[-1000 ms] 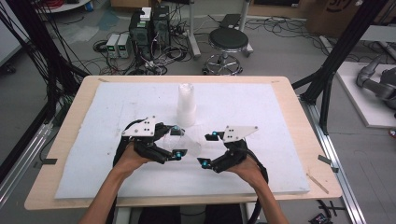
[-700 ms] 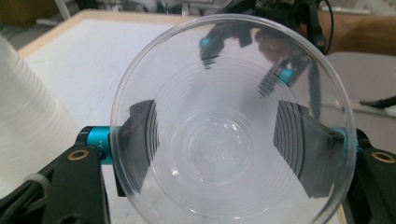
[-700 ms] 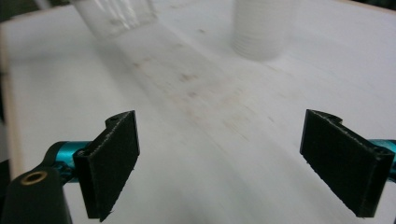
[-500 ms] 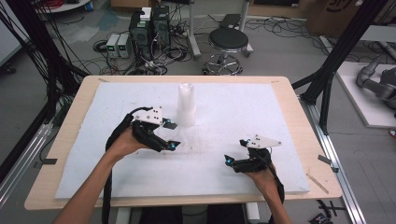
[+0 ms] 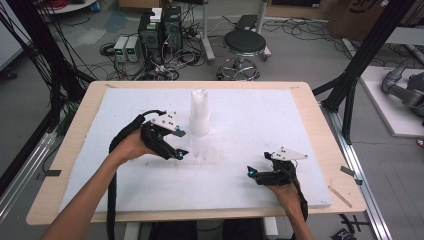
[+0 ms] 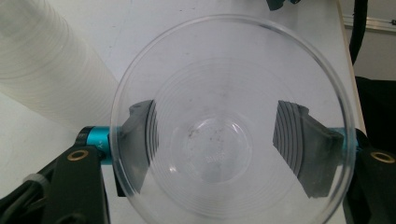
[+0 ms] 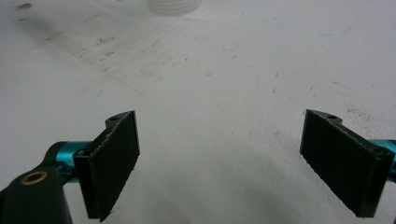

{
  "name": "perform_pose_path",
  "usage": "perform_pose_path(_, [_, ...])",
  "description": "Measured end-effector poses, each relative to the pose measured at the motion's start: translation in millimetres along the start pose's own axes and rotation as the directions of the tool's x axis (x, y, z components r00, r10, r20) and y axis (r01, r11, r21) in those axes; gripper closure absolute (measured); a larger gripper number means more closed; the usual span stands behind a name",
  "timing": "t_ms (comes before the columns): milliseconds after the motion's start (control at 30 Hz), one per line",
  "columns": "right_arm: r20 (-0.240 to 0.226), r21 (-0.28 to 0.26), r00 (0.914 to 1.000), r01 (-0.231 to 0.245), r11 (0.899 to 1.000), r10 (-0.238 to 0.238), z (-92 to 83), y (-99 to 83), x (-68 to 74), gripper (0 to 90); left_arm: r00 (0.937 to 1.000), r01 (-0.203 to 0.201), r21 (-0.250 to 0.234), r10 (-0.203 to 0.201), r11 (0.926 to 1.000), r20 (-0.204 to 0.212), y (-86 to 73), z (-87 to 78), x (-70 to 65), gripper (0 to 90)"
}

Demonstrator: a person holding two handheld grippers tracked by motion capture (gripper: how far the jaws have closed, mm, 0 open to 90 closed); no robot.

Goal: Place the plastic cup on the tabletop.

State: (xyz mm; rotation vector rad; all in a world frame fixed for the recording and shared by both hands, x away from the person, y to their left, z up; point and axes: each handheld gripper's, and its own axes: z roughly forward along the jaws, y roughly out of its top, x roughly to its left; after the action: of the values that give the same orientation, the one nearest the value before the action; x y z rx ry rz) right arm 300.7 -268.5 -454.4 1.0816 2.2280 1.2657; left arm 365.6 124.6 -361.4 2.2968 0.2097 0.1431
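A clear plastic cup (image 6: 210,154) sits between the jaws of my left gripper (image 6: 219,135), its open mouth facing the camera. Both pads press its sides, so that gripper is shut on it. In the high view the left gripper (image 5: 176,143) hovers just left of a tall white stack of cups (image 5: 199,112), with the clear cup (image 5: 180,133) faint at its tip. The stack (image 6: 42,60) lies close by at the upper left in the left gripper view. My right gripper (image 5: 257,165) rests low over the front right of the white board, and its jaws (image 7: 219,154) stand wide open over bare surface.
The white foam board (image 5: 250,115) covers a wooden table (image 5: 320,115). The base of the stack (image 7: 175,5) shows at the top edge of the right gripper view. Scuff marks (image 7: 116,51) stain the board's middle. A stool (image 5: 244,45) and electronics stand on the floor behind.
The two grippers were close together in front of the stack. The left one has moved left and slightly up with the cup. The right one has swung right and down toward the front edge.
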Motion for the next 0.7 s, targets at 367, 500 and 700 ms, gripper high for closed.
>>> perform_pose_path(367, [-0.011,0.008,0.9999,0.007,1.000,-0.007,-0.2,-0.1,1.0,11.9,0.9999,-0.010,0.014,0.010,0.9999,-0.012,2.1,5.3,-1.4,30.4])
perform_pose_path(500, [-0.015,0.005,0.9999,0.007,1.000,-0.006,-0.4,-0.2,1.0,11.9,0.9999,-0.014,0.026,0.014,0.9996,-0.007,1.0,7.9,-2.8,30.4])
perform_pose_path(700, [-0.014,0.003,0.9999,0.009,1.000,-0.009,-0.2,-0.2,0.4,11.9,1.0000,-0.003,0.022,0.003,0.9998,-0.002,-3.0,23.6,-5.4,30.5])
